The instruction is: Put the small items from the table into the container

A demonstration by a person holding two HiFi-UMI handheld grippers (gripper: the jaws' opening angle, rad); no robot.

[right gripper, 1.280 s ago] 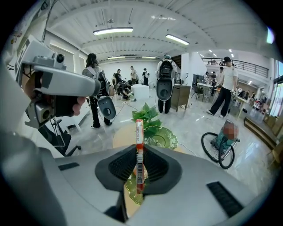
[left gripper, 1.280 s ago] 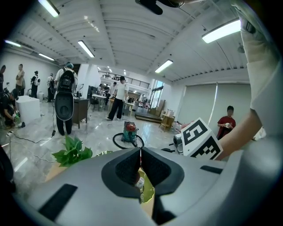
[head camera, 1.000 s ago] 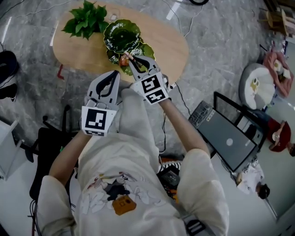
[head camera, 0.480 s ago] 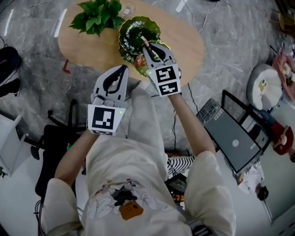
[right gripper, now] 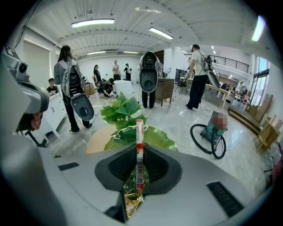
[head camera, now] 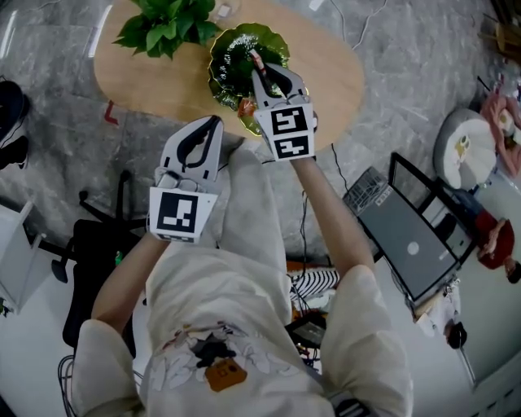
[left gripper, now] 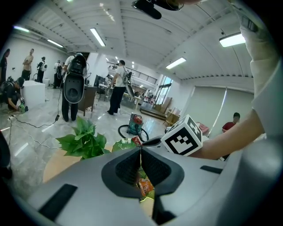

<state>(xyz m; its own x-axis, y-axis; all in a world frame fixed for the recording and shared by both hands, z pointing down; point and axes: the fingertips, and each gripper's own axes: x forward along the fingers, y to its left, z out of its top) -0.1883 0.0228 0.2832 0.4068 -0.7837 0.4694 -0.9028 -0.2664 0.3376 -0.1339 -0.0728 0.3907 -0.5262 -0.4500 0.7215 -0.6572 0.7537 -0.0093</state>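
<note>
Right gripper view: right gripper [right gripper: 139, 145] nearly closed, pinching a skinny red-and-white snack packet [right gripper: 139, 130] that stands upright between the pads.
Left gripper view: left gripper [left gripper: 140, 148] has its jaws together and is empty. Only this view shows the orange packet [left gripper: 145, 186] below.
Head view: the packet hangs over the green leaf dish [head camera: 232, 49], toward the table's [head camera: 334, 77] near edge.
Handling: looks light, crinkly and a bit slippery, so I'd grab it mid-length, gently.

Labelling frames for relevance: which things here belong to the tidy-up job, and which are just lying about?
Job: right gripper shut on red-white stick packet; green leaf dish; orange packet by the dish; left gripper, shut, empty; table.
Lying about: potted plant; laptop; round cushion.
</note>
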